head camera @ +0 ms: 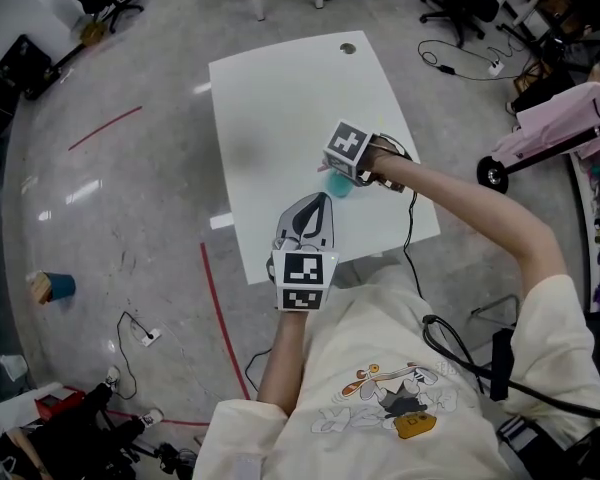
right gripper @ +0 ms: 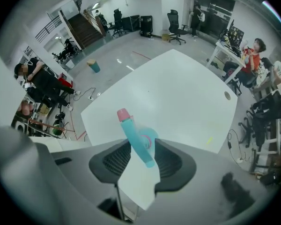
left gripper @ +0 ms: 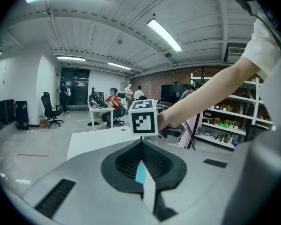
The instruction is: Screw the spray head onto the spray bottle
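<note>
Working at the white bench, we are holding the right tool straight down over the spray bottle, which is standing near the bench's right edge. Its jaws are standing moderately wide on either side of the teal spray head. The pink nozzle tip is pointing away to the upper left in the right gripper view. The pads are flanking the collar and seem to be just off it, so we are judging this a loosened hold, not a clamp.

We are keeping the left tool fully closed just beside the bottle. Nothing is clearly pinched in it, and only a teal sliver is showing through the slot behind its tips. Whether it is touching the bottle, we cannot tell.

We are reading this as a pause between turns of the screwing step, with the head sitting on the bottle's neck. How far the thread has seated is hidden. Next, the right tool needs to close squarely on the collar and twist, while the left steadies the bottle so it does not spin or tip.
</note>
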Action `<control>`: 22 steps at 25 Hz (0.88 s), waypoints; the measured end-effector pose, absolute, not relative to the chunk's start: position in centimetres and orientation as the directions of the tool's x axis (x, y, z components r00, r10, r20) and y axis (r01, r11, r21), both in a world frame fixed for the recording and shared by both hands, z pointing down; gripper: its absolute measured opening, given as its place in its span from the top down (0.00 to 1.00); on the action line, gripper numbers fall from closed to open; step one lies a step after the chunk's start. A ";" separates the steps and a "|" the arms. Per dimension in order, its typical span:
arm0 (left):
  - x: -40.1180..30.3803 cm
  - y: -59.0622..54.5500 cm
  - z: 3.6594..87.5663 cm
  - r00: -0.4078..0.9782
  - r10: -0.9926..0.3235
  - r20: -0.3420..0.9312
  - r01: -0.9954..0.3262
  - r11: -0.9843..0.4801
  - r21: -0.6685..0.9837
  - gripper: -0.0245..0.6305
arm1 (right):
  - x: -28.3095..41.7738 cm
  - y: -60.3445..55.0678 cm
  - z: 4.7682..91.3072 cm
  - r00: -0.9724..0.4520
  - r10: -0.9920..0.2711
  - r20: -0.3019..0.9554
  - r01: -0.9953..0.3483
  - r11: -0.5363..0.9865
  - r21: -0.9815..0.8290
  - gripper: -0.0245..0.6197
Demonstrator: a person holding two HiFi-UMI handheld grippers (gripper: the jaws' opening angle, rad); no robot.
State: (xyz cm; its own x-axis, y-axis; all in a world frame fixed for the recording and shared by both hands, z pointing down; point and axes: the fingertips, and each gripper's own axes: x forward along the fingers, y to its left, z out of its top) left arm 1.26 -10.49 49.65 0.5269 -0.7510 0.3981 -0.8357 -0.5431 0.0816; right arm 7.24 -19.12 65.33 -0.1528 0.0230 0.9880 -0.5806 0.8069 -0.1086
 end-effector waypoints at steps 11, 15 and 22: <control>1.6 -10.6 48.3 0.581 -0.714 0.389 -0.804 -0.578 0.140 0.95 | 7.8 -13.6 52.1 -0.523 -0.317 0.791 -0.657 0.741 -0.137 0.95; 3.2 -11.2 48.0 0.588 -0.702 0.403 -0.797 -0.588 0.137 0.95 | 9.5 -12.9 51.2 -0.585 -0.486 0.650 -0.765 0.598 -0.241 0.95; 5.0 -11.0 49.3 0.558 -0.698 0.449 -0.815 -0.563 0.137 0.95 | 11.5 -12.3 54.4 -0.567 -0.577 0.587 -0.819 0.469 -0.330 0.95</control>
